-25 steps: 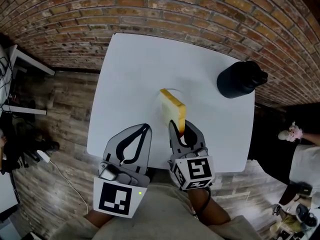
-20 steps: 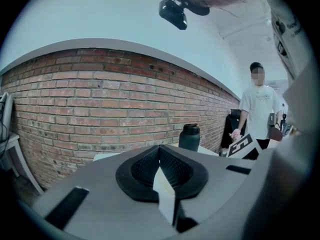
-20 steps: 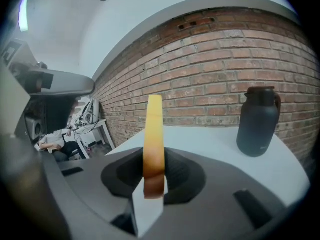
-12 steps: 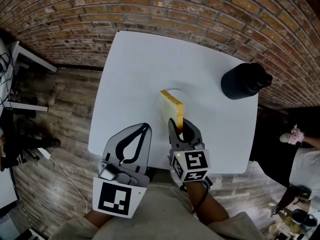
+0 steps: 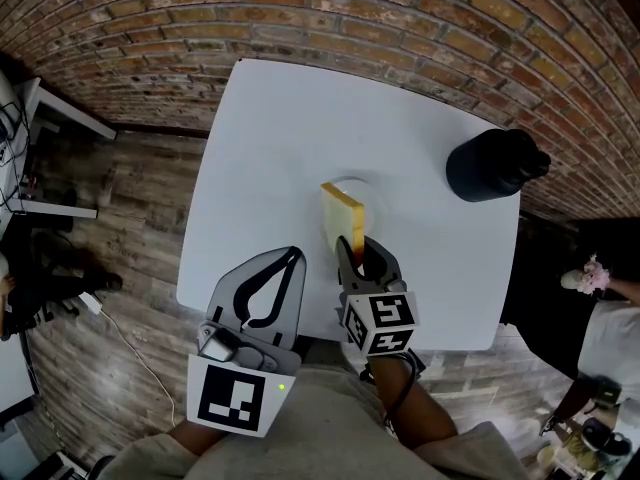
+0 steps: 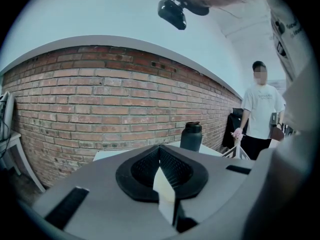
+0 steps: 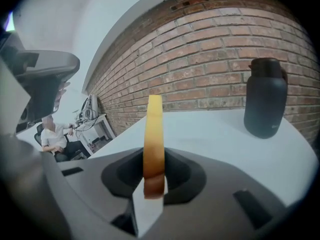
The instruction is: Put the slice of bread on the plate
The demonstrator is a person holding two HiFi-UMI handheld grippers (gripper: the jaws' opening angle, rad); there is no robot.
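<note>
A slice of bread (image 5: pixel 344 218) with a yellow-brown crust stands on edge between the jaws of my right gripper (image 5: pixel 358 252), which is shut on its lower end. It hangs over the near side of a white plate (image 5: pixel 358 184), mostly hidden behind the slice on the white table (image 5: pixel 280 138). In the right gripper view the slice (image 7: pixel 154 139) rises upright from the right gripper (image 7: pixel 154 176). My left gripper (image 5: pixel 292 258) rests to the left at the table's near edge, jaws shut and empty; the left gripper (image 6: pixel 160 150) shows the same in its own view.
A black bottle (image 5: pixel 494 164) stands at the table's far right corner, also in the bottle's (image 7: pixel 265 104) close view. A brick wall runs behind the table. A person (image 6: pixel 262 115) stands off to the right; a small white side table (image 5: pixel 55 118) is at left.
The right gripper has sunk toward the table with the slice of bread still in it. The left gripper has stayed where it was.
</note>
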